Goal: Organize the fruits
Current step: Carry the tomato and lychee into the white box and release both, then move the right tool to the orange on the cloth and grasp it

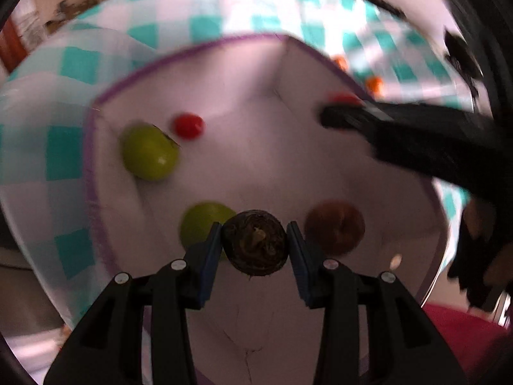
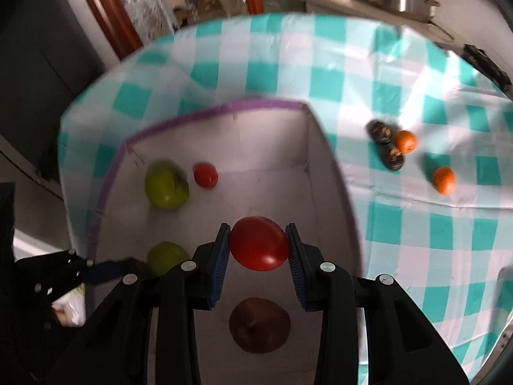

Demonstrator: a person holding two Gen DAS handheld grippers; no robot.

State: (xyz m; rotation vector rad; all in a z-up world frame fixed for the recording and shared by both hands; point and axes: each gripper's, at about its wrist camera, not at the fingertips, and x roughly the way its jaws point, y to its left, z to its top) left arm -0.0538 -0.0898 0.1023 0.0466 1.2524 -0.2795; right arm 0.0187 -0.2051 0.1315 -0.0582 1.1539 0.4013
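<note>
Left claw (image 1: pixel 255 243) is clamped on a dark, rough fruit (image 1: pixel 255 245), right claw (image 2: pixel 258 245) is clamped on a red tomato (image 2: pixel 259 243). Both point steeply down over the white box (image 2: pixel 272 147), its floor straight below them, where green fruits (image 2: pixel 166 187) and a brown one (image 2: pixel 259 325) lie. Oranges (image 2: pixel 405 141) wait on the checked surface (image 2: pixel 416 224), nearer the right claw.

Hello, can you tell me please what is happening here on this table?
A person is sorting fruit into a white box on a checked tablecloth. The left gripper holds a dark brown fruit over the box, and the right gripper holds a red tomato above it. Two green fruits, a small tomato and a brown fruit already lie inside. Two oranges and two dark fruits remain outside.
</note>
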